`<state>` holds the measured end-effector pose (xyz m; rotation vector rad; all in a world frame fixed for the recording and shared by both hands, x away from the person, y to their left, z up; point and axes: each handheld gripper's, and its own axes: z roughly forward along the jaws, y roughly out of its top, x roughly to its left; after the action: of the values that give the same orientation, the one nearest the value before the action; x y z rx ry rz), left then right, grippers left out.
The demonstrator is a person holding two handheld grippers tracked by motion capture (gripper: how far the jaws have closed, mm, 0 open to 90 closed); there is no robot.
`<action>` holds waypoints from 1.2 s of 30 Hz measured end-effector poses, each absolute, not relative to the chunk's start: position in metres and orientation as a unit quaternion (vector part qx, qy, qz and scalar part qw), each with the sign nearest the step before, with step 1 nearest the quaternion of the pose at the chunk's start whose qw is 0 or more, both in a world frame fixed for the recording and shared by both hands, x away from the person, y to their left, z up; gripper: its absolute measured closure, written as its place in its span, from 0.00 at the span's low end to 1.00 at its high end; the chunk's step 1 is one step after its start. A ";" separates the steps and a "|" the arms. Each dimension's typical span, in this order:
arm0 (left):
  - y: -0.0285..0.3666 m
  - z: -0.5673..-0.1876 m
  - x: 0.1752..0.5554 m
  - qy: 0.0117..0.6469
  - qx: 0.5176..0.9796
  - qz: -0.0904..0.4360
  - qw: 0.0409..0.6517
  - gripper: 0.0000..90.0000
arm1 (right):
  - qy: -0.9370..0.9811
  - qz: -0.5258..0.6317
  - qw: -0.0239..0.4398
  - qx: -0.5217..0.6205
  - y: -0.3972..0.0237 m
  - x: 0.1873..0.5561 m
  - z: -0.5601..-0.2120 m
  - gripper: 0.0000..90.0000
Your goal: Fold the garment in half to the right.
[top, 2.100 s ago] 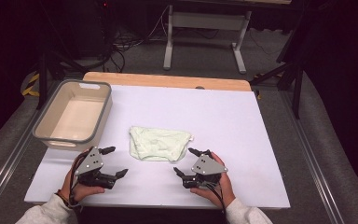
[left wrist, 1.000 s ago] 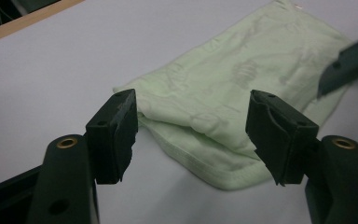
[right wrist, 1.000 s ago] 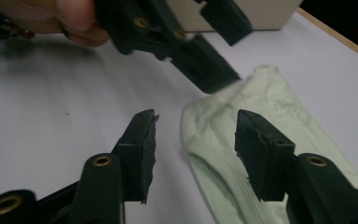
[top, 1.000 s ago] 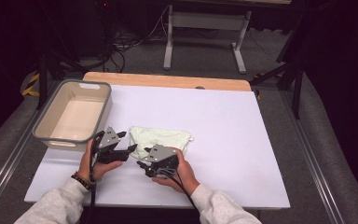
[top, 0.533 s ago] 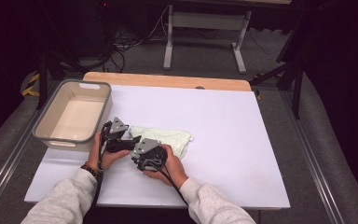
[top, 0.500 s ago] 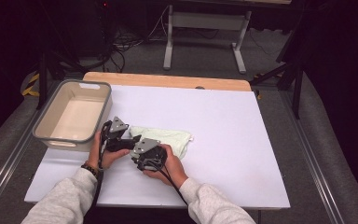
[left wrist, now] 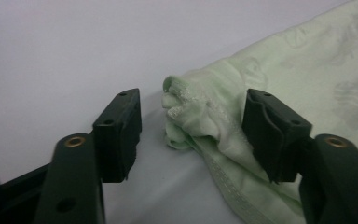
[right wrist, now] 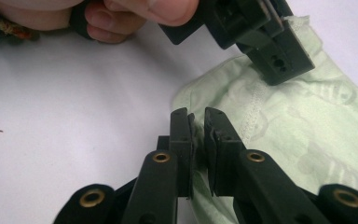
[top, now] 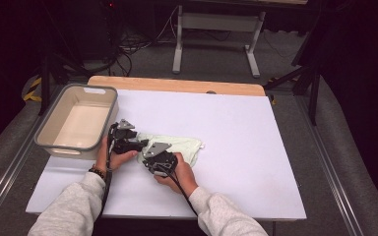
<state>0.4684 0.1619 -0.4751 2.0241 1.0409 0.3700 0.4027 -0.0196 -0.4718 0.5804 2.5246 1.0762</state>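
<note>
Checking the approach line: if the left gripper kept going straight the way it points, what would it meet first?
The bunched corner of the pale green cloth: it already sits between the open jaws of the left gripper, so the cloth comes first, though depth is hard to judge.

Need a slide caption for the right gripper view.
Right gripper pinches the pale green cloth edge on the white table.

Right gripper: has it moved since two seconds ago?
Yes. The right gripper went left toward the grey bin, onto the green cloth's left edge; its jaws have just been closing on it.
</note>
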 end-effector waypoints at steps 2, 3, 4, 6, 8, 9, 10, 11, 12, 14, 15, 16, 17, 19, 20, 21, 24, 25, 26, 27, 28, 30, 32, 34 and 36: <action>0.162 -0.475 0.467 0.413 0.802 0.135 0.409 0.52 | 0.886 0.380 0.169 0.206 -0.021 0.402 -0.472 0.94; 0.162 -0.475 0.467 0.408 0.804 0.132 0.413 0.58 | 0.885 0.383 0.167 0.207 -0.021 0.402 -0.472 0.94; 0.163 -0.474 0.467 0.403 0.804 0.126 0.418 0.65 | 0.884 0.384 0.170 0.204 -0.022 0.401 -0.472 0.94; 0.163 -0.472 0.465 0.400 0.806 0.127 0.418 0.75 | 0.885 0.383 0.176 0.200 -0.022 0.399 -0.472 0.94; 0.164 -0.472 0.464 0.397 0.803 0.128 0.426 0.78 | 0.885 0.384 0.179 0.195 -0.023 0.398 -0.472 0.95; 0.164 -0.470 0.462 0.397 0.802 0.129 0.428 0.79 | 0.882 0.389 0.180 0.196 -0.024 0.397 -0.471 0.95; 0.164 -0.470 0.462 0.397 0.802 0.129 0.428 0.79 | 0.882 0.389 0.180 0.196 -0.024 0.397 -0.471 0.95; 0.165 -0.469 0.461 0.397 0.801 0.130 0.430 0.79 | 0.880 0.394 0.178 0.196 -0.025 0.396 -0.470 0.95; 0.165 -0.468 0.460 0.399 0.797 0.133 0.433 0.79 | 0.879 0.398 0.177 0.196 -0.026 0.396 -0.469 0.95; 0.163 -0.465 0.457 0.399 0.793 0.142 0.438 0.79 | 0.875 0.406 0.178 0.195 -0.028 0.395 -0.467 0.95; 0.162 -0.463 0.455 0.397 0.794 0.156 0.434 0.78 | 0.875 0.407 0.178 0.194 -0.028 0.395 -0.467 0.95; 0.159 -0.461 0.452 0.386 0.801 0.174 0.424 0.78 | 0.874 0.408 0.178 0.194 -0.029 0.394 -0.466 0.95; 0.156 -0.460 0.449 0.382 0.803 0.183 0.419 0.78 | 0.874 0.409 0.175 0.194 -0.029 0.394 -0.466 0.95; 0.152 -0.458 0.445 0.373 0.808 0.194 0.413 0.78 | 0.875 0.409 0.173 0.195 -0.030 0.394 -0.466 0.95; 0.151 -0.457 0.444 0.376 0.804 0.193 0.419 0.78 | 0.875 0.409 0.172 0.195 -0.030 0.393 -0.467 0.94; 0.152 -0.457 0.444 0.377 0.802 0.188 0.425 0.78 | 0.876 0.408 0.170 0.194 -0.029 0.393 -0.467 0.94; 0.156 -0.456 0.443 0.387 0.792 0.176 0.438 0.78 | 0.874 0.412 0.176 0.189 -0.030 0.391 -0.467 0.94; 0.157 -0.456 0.442 0.388 0.789 0.176 0.443 0.78 | 0.872 0.417 0.180 0.184 -0.030 0.388 -0.467 0.94; 0.159 -0.454 0.441 0.392 0.783 0.174 0.451 0.78 | 0.871 0.417 0.185 0.180 -0.030 0.387 -0.467 0.94; 0.159 -0.453 0.439 0.394 0.780 0.171 0.455 0.78 | 0.871 0.420 0.187 0.174 -0.031 0.385 -0.467 0.94; 0.159 -0.451 0.437 0.393 0.778 0.176 0.458 0.78 | 0.870 0.423 0.187 0.170 -0.031 0.384 -0.467 0.94; 0.160 -0.448 0.434 0.389 0.776 0.182 0.462 0.78 | 0.868 0.429 0.185 0.170 -0.032 0.383 -0.466 0.94; 0.161 -0.446 0.432 0.391 0.773 0.190 0.462 0.78 | 0.863 0.439 0.184 0.169 -0.033 0.382 -0.464 0.94; 0.161 -0.444 0.429 0.393 0.771 0.198 0.461 0.78 | 0.857 0.452 0.181 0.170 -0.035 0.381 -0.462 0.94; 0.161 -0.443 0.428 0.396 0.771 0.190 0.461 0.78 | 0.856 0.453 0.183 0.170 -0.035 0.380 -0.461 0.94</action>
<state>0.4279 0.1615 -0.4432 1.8973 0.9748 0.4681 0.3798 -0.0354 -0.4609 0.4785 2.4149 1.2795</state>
